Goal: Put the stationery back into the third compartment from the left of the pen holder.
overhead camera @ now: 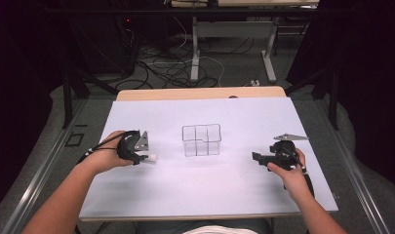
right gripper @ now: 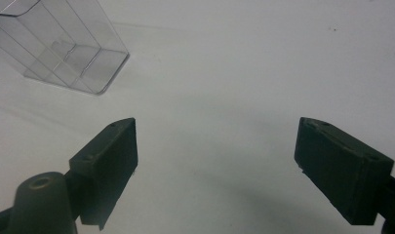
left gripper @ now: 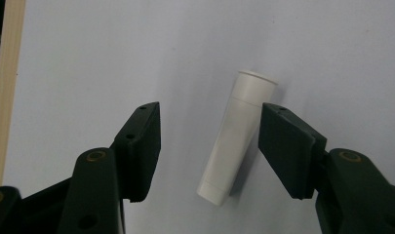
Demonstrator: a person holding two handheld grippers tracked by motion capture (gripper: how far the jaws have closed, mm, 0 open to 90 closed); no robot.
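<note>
One worktop (overhead camera: pixel 136 195), white sheet over it, wood edge showing at far side. One clear divided box (overhead camera: pixel 201 140), frame centre. Two grippers: left gripper (left gripper: pixel 209 146) jaws part-open around one white tube (left gripper: pixel 236 136), right pad nearly touching, contact unclear; right gripper (right gripper: pixel 217 165) jaws wide, empty. Tube partly hidden in high view, centre-left.

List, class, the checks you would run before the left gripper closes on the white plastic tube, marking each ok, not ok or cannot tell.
1. White plastic tube lies between the left gripper jaws: ok.
2. Tube centred in the gap: not ok, it sits close to one jaw.
3. Pads pressing on the tube: not ok, a gap remains on one side.
4. Clear plastic divided box stands upright on the white table sheet: ok.
5. Right gripper open, holding nothing: ok.
</note>
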